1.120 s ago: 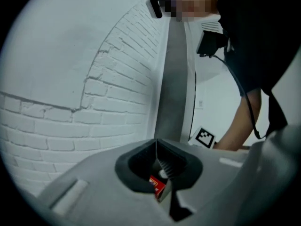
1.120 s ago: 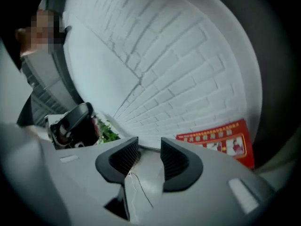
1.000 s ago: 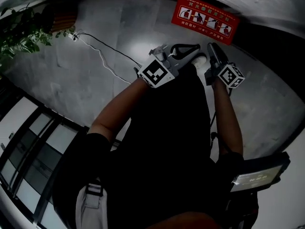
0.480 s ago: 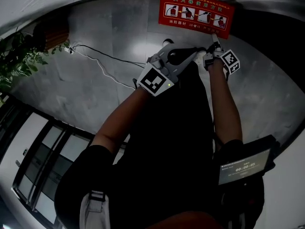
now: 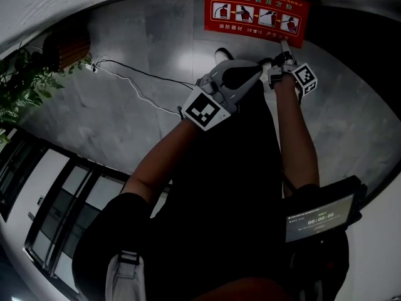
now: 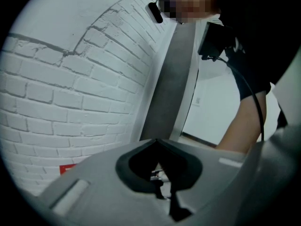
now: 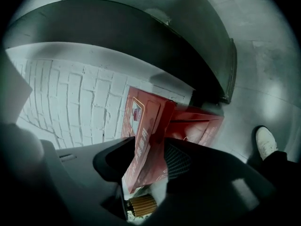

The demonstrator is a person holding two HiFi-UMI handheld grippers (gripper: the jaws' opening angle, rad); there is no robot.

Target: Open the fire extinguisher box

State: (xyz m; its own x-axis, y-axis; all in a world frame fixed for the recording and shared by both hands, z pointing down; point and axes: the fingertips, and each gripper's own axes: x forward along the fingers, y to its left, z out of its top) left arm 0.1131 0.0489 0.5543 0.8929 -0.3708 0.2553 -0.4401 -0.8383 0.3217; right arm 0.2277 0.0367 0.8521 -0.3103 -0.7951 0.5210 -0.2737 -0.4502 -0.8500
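- Reaching forward over the last second, the right gripper [image 7: 153, 147] has closed in on the red fire extinguisher box [image 5: 257, 11], which is sitting on the smooth grey floor [image 5: 144, 49] against the white brick wall [image 6: 70, 93].
- Its ribbed pads [image 7: 178, 160] are pinching the box's thin, flat lid [image 7: 143, 126] by its edge; the lid is seemingly starting to tilt up, though blur is making that uncertain.
- The left gripper [image 6: 157, 142] is hanging nearby, jaws pressed together on nothing.
- Opening is only just beginning.

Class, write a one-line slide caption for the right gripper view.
Right tongs grip the red lid of the fire extinguisher box, which stands by a white brick wall.
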